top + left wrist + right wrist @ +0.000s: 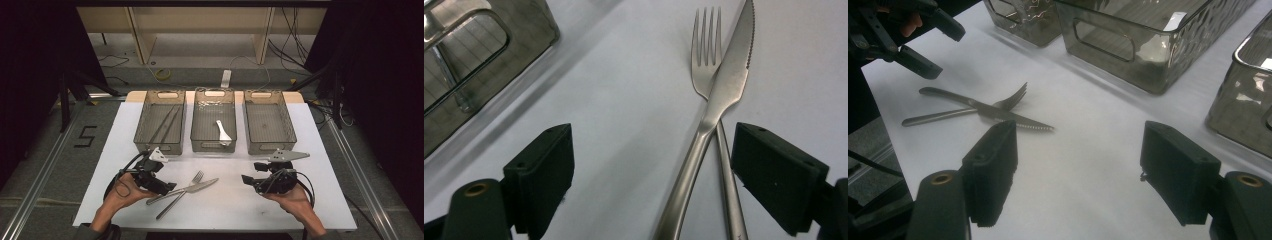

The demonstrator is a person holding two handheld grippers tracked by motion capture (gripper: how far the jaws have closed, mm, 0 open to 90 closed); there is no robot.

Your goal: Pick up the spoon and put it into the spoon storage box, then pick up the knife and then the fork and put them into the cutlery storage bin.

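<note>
from above, my left tool (pixel 167 187) sits just beside the handle ends of the crossed knife (pixel 192 187) and fork (pixel 182 192) on the white surface (pixel 240 210); my right tool (pixel 248 180) is farther off. along my left tool, jaws wide and empty, both handles run between them. from my right tool (pixel 1078 170), open and empty, the cutlery lies ahead.

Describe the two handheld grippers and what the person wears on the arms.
Both the left gripper and the right gripper are black, boxy tools, each with two blocky black jaws, a grey three-cornered plate on top and a looping black cable trailing behind. Small brass-coloured eyelets sit at the jaw bases. A dark sleeve shows at the left forearm's lower edge.
</note>
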